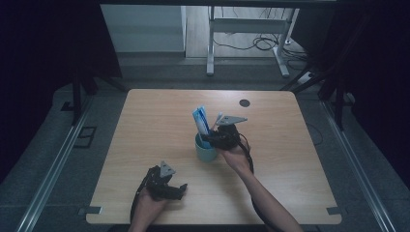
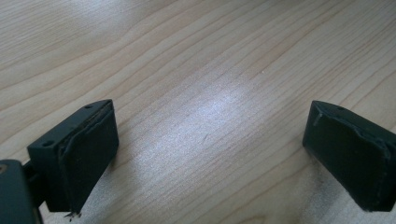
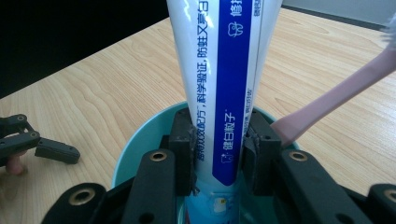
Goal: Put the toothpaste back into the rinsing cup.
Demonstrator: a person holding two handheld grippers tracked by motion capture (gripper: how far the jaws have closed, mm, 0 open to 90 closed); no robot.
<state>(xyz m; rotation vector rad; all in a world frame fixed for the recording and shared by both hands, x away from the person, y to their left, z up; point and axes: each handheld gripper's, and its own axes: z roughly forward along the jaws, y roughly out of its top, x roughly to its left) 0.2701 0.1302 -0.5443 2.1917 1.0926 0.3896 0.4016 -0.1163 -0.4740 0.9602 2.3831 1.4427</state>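
Observation:
A teal cup (image 1: 205, 152) stands near the middle of the wooden table (image 1: 145, 125). A blue and white toothpaste tube (image 1: 200, 121) stands upright in the cup, and my right gripper (image 1: 212, 138) is shut on its lower part. In the right gripper view the jaws press the toothpaste tube (image 3: 219, 93) from both sides, inside the rim of the teal cup (image 3: 135, 140). A pink toothbrush (image 3: 336, 98) leans in the cup to the right of the tube. My left gripper (image 1: 179, 189) rests open near the front edge; its fingers (image 2: 84, 154) stand wide apart over bare wood.
A small dark round disc (image 1: 244, 102) lies near the table's far edge. Behind the table stand a white desk frame (image 1: 246, 43) and cables on the floor. Metal rails (image 1: 53, 164) run along both sides.

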